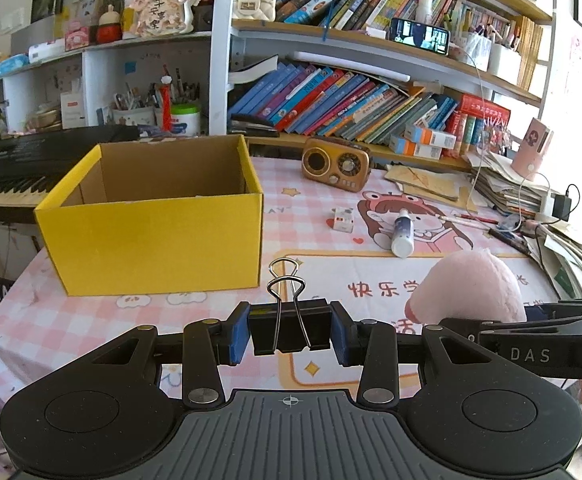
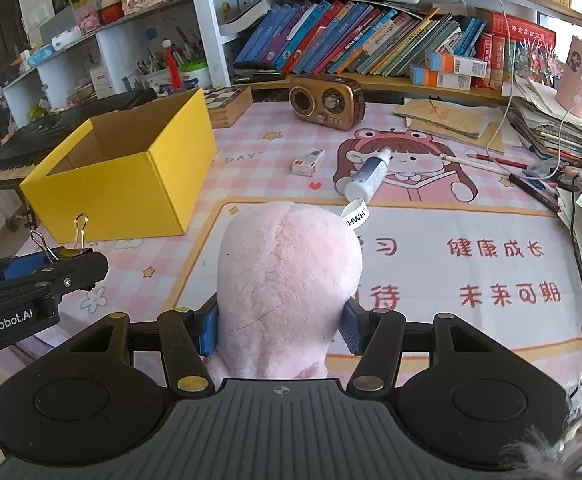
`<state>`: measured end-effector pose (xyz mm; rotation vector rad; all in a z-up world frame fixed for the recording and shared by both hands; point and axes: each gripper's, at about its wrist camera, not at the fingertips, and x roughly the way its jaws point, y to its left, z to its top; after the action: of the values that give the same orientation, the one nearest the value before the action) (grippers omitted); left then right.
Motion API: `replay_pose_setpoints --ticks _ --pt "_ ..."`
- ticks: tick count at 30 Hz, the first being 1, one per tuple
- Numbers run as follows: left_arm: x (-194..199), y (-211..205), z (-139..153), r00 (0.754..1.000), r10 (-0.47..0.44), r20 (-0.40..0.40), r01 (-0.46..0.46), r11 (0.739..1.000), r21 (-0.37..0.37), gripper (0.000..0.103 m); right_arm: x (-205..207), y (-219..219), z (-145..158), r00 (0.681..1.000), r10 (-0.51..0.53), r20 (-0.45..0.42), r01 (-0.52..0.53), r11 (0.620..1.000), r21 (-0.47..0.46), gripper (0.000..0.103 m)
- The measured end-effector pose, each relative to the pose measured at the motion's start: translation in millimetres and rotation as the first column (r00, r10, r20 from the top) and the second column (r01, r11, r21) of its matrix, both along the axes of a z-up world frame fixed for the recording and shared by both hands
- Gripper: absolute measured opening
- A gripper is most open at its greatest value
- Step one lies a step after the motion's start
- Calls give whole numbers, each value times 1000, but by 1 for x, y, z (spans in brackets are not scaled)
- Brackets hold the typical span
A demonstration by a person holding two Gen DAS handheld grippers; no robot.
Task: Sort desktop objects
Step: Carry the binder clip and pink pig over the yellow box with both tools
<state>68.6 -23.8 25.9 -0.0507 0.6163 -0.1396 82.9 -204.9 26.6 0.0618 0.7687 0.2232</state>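
Note:
My left gripper (image 1: 290,330) is shut on a black binder clip (image 1: 289,330) with wire handles, held above the pink desk mat just in front of the open yellow cardboard box (image 1: 151,246). My right gripper (image 2: 281,326) is shut on a pink plush toy (image 2: 287,284) that fills the space between its blue pads. The plush toy (image 1: 471,290) also shows at the right of the left wrist view, and the left gripper (image 2: 69,254) with its clip appears at the left of the right wrist view. The yellow box (image 2: 131,196) looks empty inside.
A white spray bottle (image 2: 367,178) and a small white carton (image 2: 308,163) lie on the mat (image 2: 451,272). A brown retro radio (image 2: 327,100) stands at the back. Piles of paper, pens and cables crowd the right edge. A keyboard (image 1: 19,164) sits left of the box.

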Motion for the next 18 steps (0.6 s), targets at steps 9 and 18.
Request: replay_pose_setpoints --ticks 9,18 --pt "-13 19 -1 1000 -7 2 7 1000 4 39 -17 23 -4 1000 5 -13 -5 1000 11 54" --pt "-28 44 -7 1000 1 -13 0 1000 6 39 -29 49 -11 999 23 -43 -22 1000 19 54"
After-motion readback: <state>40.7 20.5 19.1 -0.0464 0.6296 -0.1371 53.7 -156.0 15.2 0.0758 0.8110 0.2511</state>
